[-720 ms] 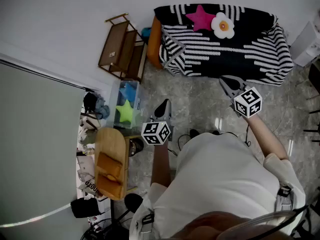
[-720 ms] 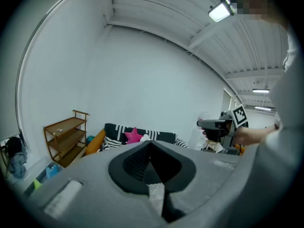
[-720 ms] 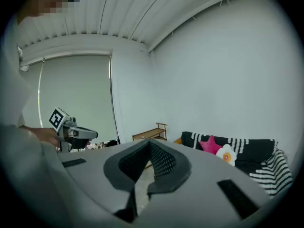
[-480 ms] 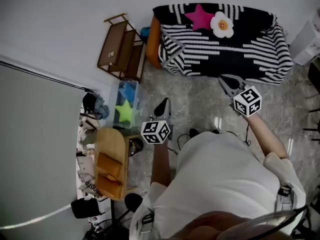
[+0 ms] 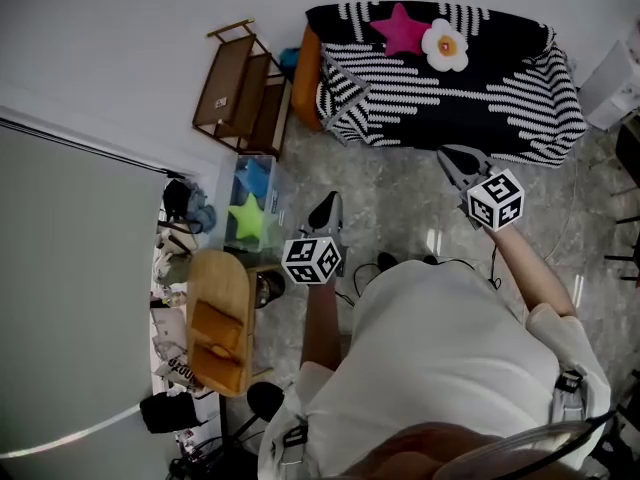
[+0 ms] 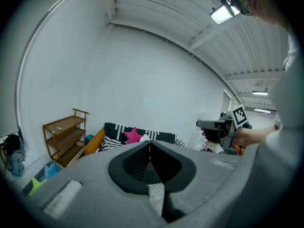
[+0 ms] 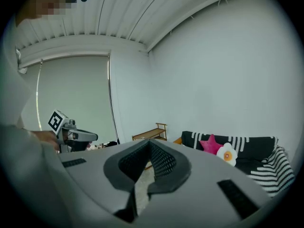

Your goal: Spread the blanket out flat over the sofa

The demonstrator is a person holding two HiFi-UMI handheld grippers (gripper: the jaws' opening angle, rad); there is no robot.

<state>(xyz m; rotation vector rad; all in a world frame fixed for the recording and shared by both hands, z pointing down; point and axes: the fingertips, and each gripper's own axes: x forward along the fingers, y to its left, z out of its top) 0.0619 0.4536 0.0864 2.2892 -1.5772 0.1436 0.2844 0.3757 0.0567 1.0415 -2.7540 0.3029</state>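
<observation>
A black-and-white striped blanket (image 5: 450, 98) lies draped over the sofa (image 5: 308, 68) at the far wall, and its right end hangs down the side. A pink star cushion (image 5: 404, 28) and a flower cushion (image 5: 445, 45) rest on top of it. My left gripper (image 5: 328, 206) hovers over the floor well short of the sofa, shut and holding nothing. My right gripper (image 5: 452, 158) is closer, just before the blanket's front edge, also shut and holding nothing. The left gripper view shows the left gripper's (image 6: 150, 144) jaws together and the star cushion (image 6: 132, 135) beyond. In the right gripper view the right gripper's (image 7: 149, 142) jaws meet, with the blanket (image 7: 266, 167) at right.
A wooden shelf unit (image 5: 235, 88) stands left of the sofa. A clear bin with a green star (image 5: 247, 218) and a low wooden table (image 5: 220, 318) sit at my left. Cables (image 5: 400, 263) lie on the floor by my feet. A white cabinet (image 5: 615, 78) is at far right.
The head view has drifted slightly, so the sofa sits a little higher in frame. Both grippers keep their places and stay shut.
</observation>
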